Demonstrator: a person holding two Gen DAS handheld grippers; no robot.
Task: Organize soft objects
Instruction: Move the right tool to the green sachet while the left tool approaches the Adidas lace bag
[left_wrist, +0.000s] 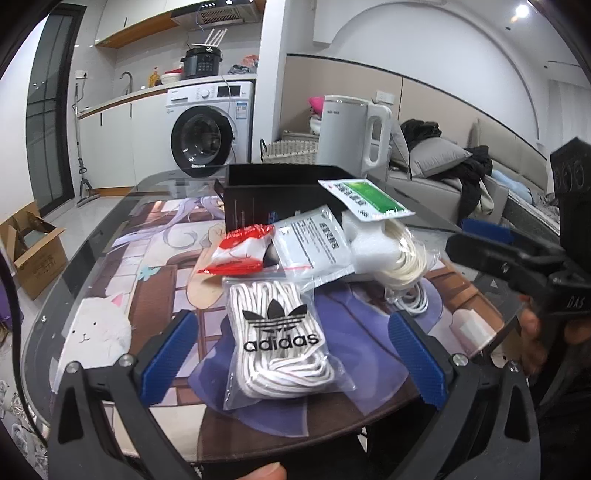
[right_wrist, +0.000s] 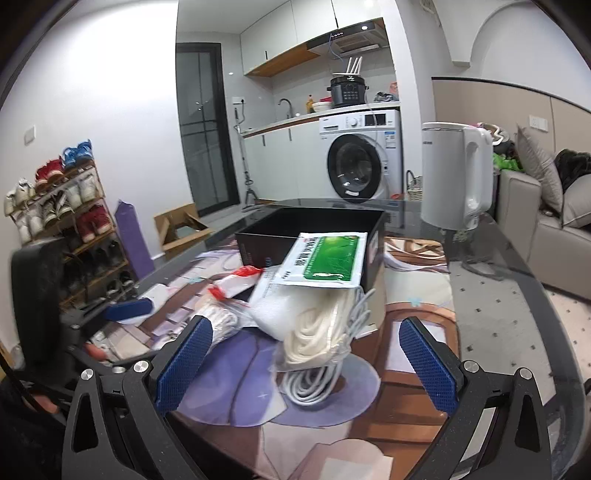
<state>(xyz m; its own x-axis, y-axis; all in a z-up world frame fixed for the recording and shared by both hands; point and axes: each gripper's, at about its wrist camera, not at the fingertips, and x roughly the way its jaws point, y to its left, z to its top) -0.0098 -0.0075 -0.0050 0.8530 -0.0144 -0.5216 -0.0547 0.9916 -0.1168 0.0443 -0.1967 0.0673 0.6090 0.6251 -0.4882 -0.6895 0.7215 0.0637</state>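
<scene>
A clear Adidas bag of white laces (left_wrist: 280, 343) lies between the wide-open jaws of my left gripper (left_wrist: 291, 350), untouched. Behind it lie a red-and-white packet (left_wrist: 240, 253), a clear bag with a printed label (left_wrist: 314, 247), white foam (left_wrist: 369, 240), a bag of cream cord (left_wrist: 402, 258) and a green-and-white packet (left_wrist: 365, 199) on top. An open black box (left_wrist: 273, 195) stands behind. My right gripper (right_wrist: 306, 354) is open around the cream cord bag (right_wrist: 317, 332), above a white cable coil (right_wrist: 310, 384). The green packet (right_wrist: 325, 258) leans on the black box (right_wrist: 317, 229).
A white kettle (left_wrist: 351, 136) stands at the table's far side, also in the right wrist view (right_wrist: 458, 177). The glass table (left_wrist: 110, 258) has a picture mat. A cardboard box (left_wrist: 33, 251) sits on the floor left. A sofa (right_wrist: 546, 229) is at right.
</scene>
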